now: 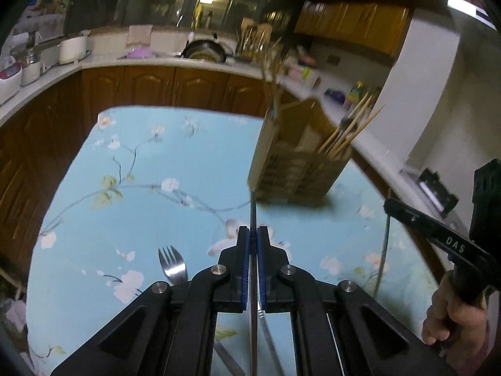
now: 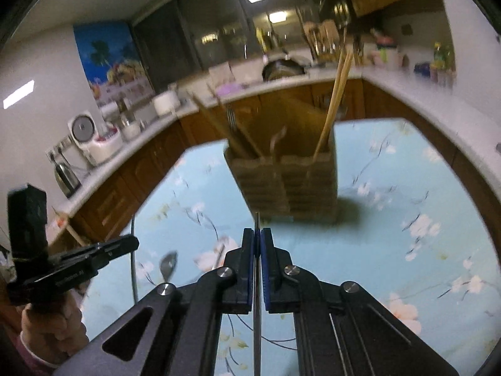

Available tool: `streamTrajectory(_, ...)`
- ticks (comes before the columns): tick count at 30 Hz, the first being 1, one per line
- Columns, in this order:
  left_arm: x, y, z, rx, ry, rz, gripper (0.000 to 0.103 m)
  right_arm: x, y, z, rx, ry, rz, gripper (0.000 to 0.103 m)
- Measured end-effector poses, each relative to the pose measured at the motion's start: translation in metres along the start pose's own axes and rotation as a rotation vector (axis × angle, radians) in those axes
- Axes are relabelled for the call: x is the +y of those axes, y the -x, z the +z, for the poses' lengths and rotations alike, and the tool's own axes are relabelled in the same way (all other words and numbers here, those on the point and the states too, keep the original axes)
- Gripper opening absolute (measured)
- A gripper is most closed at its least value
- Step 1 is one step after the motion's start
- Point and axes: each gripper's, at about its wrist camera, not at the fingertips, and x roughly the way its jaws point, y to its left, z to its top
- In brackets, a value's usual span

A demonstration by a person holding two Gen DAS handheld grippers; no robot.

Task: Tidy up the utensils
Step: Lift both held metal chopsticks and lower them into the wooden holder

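Utensils: chopsticks (image 1: 347, 131) already in wooden holder (image 1: 297, 169); fork (image 1: 173, 264) on table (image 1: 125, 144).
Left gripper (image 1: 253, 244): clamped on thin metal utensil (image 1: 253, 206).
Right gripper (image 2: 257, 247): clamped on another.
Left: both into holder.

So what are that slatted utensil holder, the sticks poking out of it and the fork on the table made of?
The utensil holder looks like matte wood or bamboo: tan, ribbed slats. The chopsticks look like pale bamboo or wood, thin and unvarnished, though blurred. The fork seems to be polished steel: silvery, with bright reflections.
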Motion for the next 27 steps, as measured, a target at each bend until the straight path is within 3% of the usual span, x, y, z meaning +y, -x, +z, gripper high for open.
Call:
streamTrajectory(8, -0.003, 0.052, 0.002, -0.1, -0.01, -0.039, 0.002, 0.0, 0.038, 0.024, -0.114, 0.007, -0.003, 0.004)
streamTrajectory(27, -0.008, 0.052, 0.014, -0.16, -0.012, -0.05, 0.002, -0.009, 0.048, 0.032, -0.148, -0.014, -0.013, 0.004)
